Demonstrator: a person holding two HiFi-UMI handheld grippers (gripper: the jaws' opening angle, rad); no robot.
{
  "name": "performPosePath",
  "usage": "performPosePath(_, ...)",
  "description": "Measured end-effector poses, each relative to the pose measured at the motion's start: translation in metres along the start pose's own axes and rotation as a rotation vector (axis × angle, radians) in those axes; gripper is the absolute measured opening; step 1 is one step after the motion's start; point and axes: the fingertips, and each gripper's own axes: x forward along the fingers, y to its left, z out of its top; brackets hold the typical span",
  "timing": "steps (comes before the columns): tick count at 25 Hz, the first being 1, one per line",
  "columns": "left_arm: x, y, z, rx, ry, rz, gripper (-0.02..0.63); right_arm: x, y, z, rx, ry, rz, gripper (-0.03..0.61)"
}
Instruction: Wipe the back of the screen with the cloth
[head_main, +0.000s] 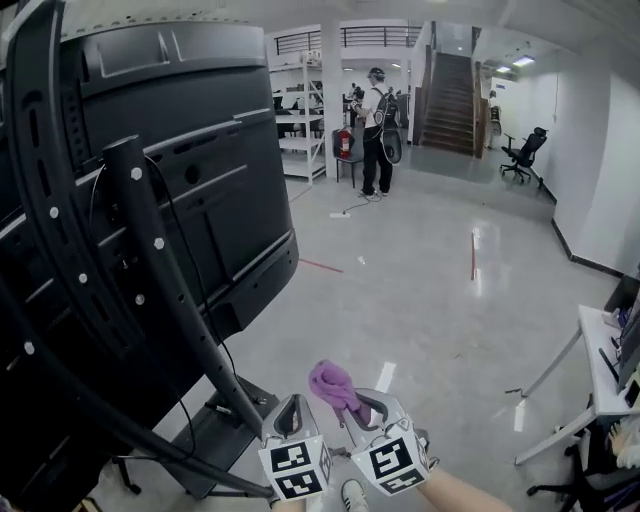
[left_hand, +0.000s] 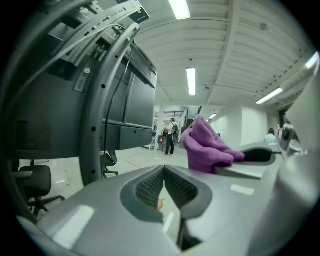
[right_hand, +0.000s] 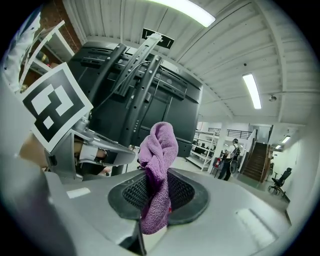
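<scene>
Right gripper (right_hand: 157, 194), near bottom centre, jaws closed tight on purple cloth (right_hand: 159, 150); the cloth bunches up above the jaws. Left gripper (left_hand: 164, 186) just beside it on the left, jaws pressed together with nothing in them. Cloth is near the screen (head_main: 180, 150) but not touching it. Screen's dark back fills the left, on its stand (head_main: 170, 275). A person (head_main: 377, 130) stands far across the floor.

Left tongs (head_main: 294, 402) pressed together, empty; right tongs (head_main: 366, 404) clamped on cloth (head_main: 331, 381); both low, side by side.
</scene>
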Motion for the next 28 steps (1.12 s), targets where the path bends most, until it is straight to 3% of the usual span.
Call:
performPosePath(5, 0.084, 0.003, 0.055, 0.041, -0.022, 0.036, 0.008, 0.077, -0.074, 0.036, -0.080, -0.085, 0.038, 0.064)
performPosePath(11, 0.118, 0.030, 0.105, 0.067, -0.012, 0.097, 0.008, 0.130, -0.113, 0.105, -0.188, -0.208, 0.093, 0.064)
performPosePath(14, 0.130, 0.038, 0.139, 0.072, -0.023, 0.121, 0.008, 0.152, -0.135, 0.151, -0.300, -0.255, 0.108, 0.066)
performPosePath(18, 0.158, 0.051, 0.191, 0.048, -0.058, 0.175, 0.008, 0.185, -0.164, 0.238, -0.463, -0.409, 0.127, 0.066)
performPosePath(22, 0.197, 0.059, 0.252, 0.028, -0.106, 0.264, 0.008, 0.207, -0.210, 0.341, -0.537, -0.579, 0.148, 0.066)
performPosePath(28, 0.219, 0.069, 0.315, 0.077, -0.188, 0.471, 0.008, 0.231, -0.260, 0.483, -0.684, -0.745, 0.036, 0.066)
